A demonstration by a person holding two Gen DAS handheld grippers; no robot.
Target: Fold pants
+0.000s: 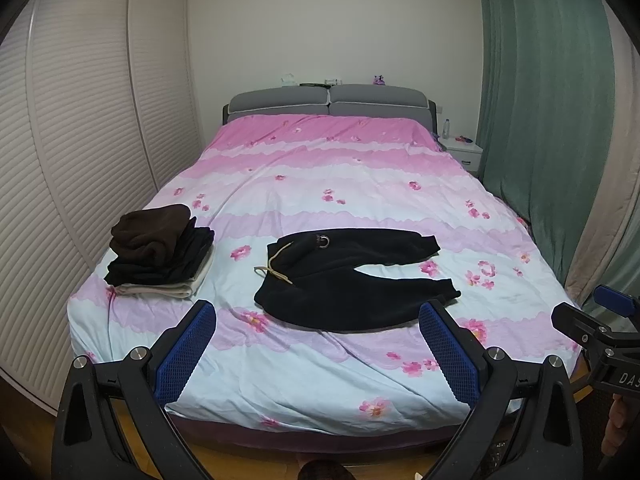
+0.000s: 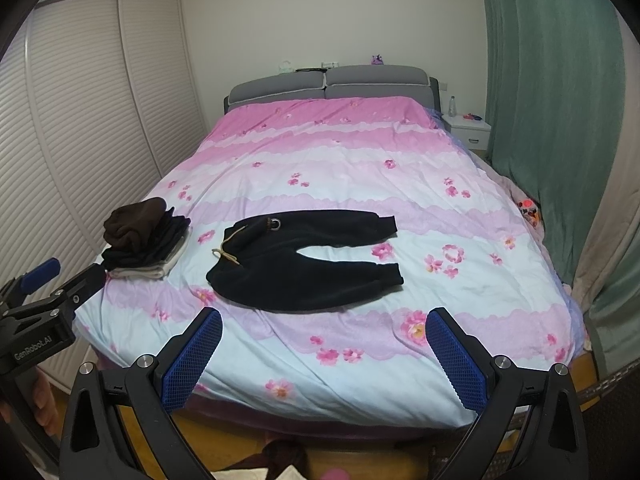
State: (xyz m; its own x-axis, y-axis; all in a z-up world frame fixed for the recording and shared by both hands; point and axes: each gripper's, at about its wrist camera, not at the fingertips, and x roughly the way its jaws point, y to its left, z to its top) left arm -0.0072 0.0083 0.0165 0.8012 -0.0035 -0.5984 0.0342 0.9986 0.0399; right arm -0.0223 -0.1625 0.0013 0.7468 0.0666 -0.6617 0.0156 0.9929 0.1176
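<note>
We hold our left gripper (image 1: 318,316) and right gripper (image 2: 324,322) spread wide, gripping nothing, above the bed (image 1: 360,380); black pants (image 1: 348,280) lie unfolded beside a clothes stack (image 1: 160,256).

— Where are the pants (image 1: 352,276)?
— Spread flat on the bed, unfolded. Black, fleecy, tan drawstring at the waist.
— Which way round?
— Waist left, both legs running right, slightly apart, cuffs gathered.

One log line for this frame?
phase: pre-grasp | pants: flat on bed, unfolded | left gripper: open, empty | right gripper: open, empty
</note>
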